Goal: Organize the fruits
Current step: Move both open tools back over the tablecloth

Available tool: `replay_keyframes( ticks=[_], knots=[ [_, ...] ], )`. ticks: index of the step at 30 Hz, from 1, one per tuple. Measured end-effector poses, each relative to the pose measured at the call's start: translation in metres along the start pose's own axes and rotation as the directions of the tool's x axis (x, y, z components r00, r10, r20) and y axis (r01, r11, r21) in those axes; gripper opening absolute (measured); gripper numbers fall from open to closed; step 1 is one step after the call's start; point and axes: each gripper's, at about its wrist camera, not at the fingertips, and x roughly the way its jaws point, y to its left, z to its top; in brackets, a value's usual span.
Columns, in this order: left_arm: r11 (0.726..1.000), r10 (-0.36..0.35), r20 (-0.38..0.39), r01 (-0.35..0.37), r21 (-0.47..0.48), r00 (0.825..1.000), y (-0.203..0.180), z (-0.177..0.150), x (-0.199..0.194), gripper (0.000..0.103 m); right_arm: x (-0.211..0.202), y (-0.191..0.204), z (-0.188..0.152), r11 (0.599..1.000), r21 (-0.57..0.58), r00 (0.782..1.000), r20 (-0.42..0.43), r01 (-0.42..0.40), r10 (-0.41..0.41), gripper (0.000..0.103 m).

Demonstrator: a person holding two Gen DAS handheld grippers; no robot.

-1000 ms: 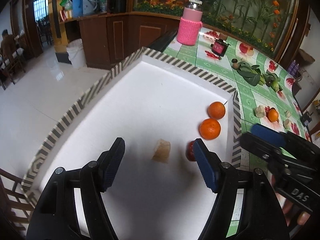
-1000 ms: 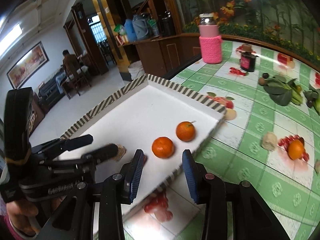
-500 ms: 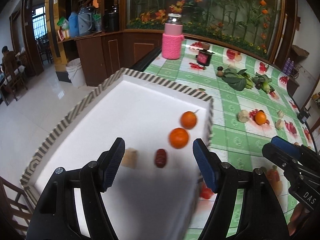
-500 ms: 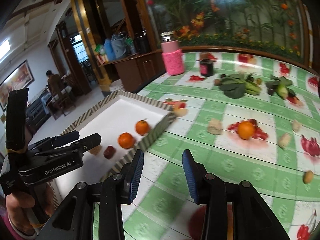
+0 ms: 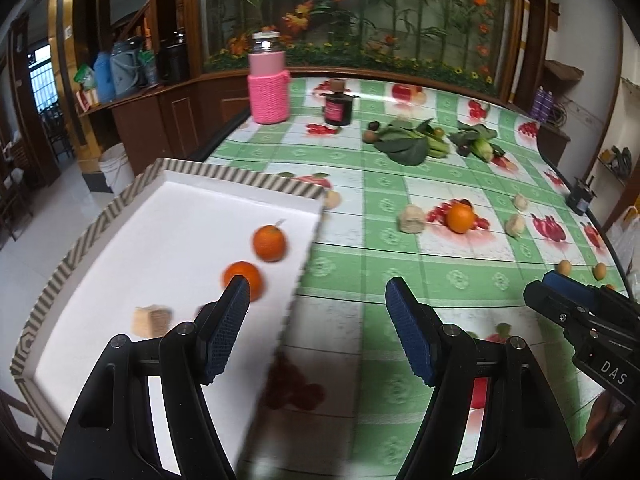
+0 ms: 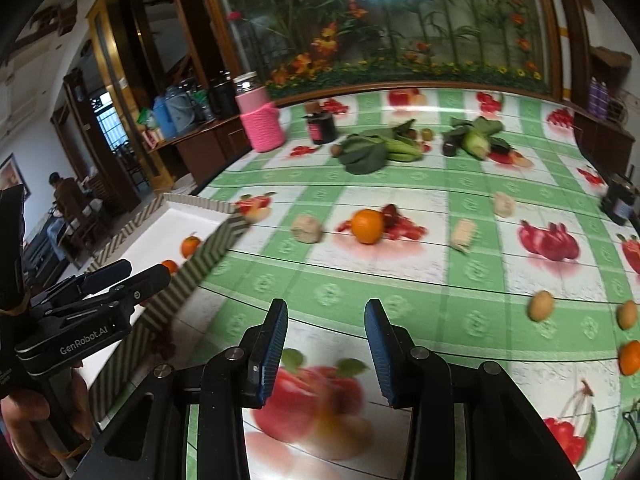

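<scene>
A white tray with a striped rim (image 5: 240,176) sits at the table's left edge and holds two oranges (image 5: 270,243) (image 5: 243,276) and a tan cube (image 5: 151,320). The tray's rim also shows in the right wrist view (image 6: 212,244). A loose orange (image 5: 460,218) (image 6: 367,225) lies mid-table on the green checked cloth. Small tan fruits (image 6: 541,305) and another orange (image 6: 631,357) lie at the right. My left gripper (image 5: 318,304) is open and empty over the tray's right rim. My right gripper (image 6: 326,320) is open and empty above the cloth.
A pink knitted jar (image 5: 269,80) and a dark jar (image 5: 338,106) stand at the back. Leafy greens (image 5: 408,144) and more vegetables (image 6: 474,140) lie behind. Pale lumps (image 5: 411,219) (image 6: 462,233) lie near the loose orange. A dark box (image 6: 620,200) stands at the right edge.
Both grippers have swung right, away from the tray's middle toward the open cloth. The loose orange now sits nearer the centre of both views. Both stay open and empty.
</scene>
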Motion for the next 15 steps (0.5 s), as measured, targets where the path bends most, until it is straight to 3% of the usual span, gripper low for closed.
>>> replay_keyframes(
  ticks=[15],
  knots=[
    [0.993,-0.102,-0.087,0.107,0.048,0.991,-0.047,0.009,0.035,0.071,-0.006,-0.050,-0.007,0.996,0.068,0.998,-0.021,0.055,-0.053,0.039]
  ],
)
